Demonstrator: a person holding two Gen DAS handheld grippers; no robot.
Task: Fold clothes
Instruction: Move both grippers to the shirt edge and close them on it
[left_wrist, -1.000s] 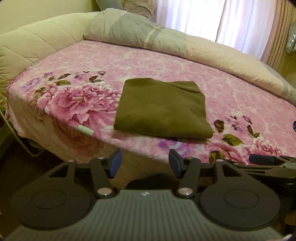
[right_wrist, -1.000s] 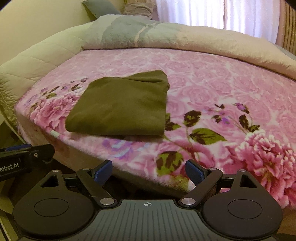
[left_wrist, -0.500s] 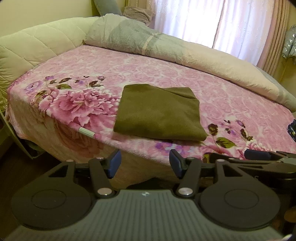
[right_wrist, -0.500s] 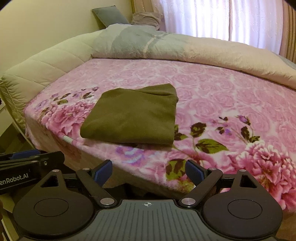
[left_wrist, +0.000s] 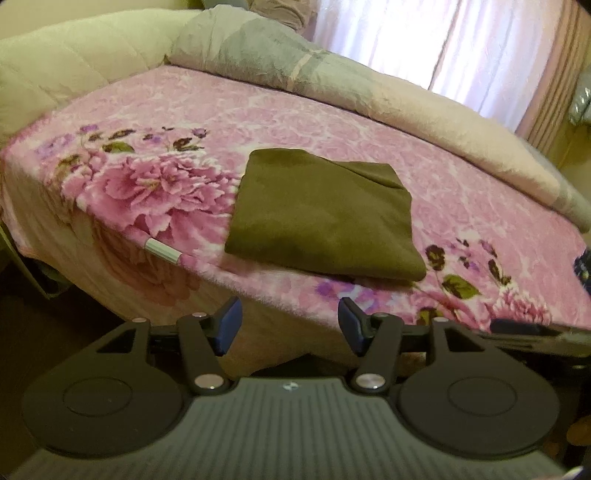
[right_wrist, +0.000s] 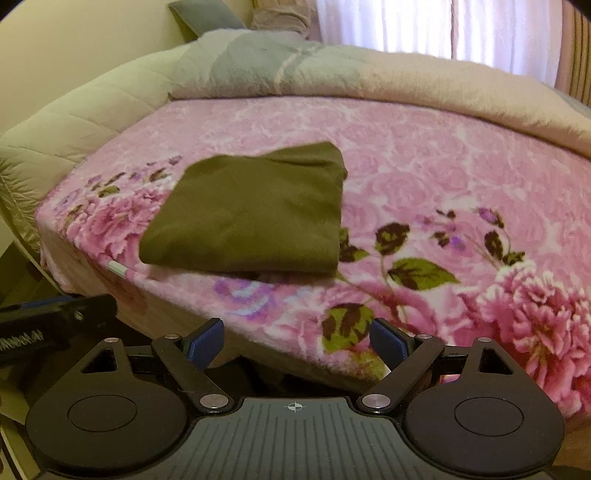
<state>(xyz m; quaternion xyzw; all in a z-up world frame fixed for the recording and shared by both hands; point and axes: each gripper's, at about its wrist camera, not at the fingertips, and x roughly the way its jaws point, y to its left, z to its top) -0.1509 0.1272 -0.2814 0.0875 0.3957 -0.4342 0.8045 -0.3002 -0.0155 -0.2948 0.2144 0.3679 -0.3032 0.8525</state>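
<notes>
An olive-green garment (left_wrist: 325, 218) lies folded into a flat rectangle on the pink floral blanket (left_wrist: 155, 122), near the bed's front edge. It also shows in the right wrist view (right_wrist: 251, 214). My left gripper (left_wrist: 290, 325) is open and empty, held off the bed below its front edge. My right gripper (right_wrist: 295, 343) is open and empty, also in front of the bed edge. Neither touches the garment.
A rolled grey and cream duvet (left_wrist: 332, 74) lies along the far side of the bed. A quilted cream cover (left_wrist: 74, 70) wraps the left end. Curtains (left_wrist: 424, 40) hang behind. The other gripper shows at the right edge (left_wrist: 535, 332) and left edge (right_wrist: 55, 317).
Both grippers have drifted slightly in front of the bed, so the view of the garment shifts. The garment has not moved. Both stay open.
</notes>
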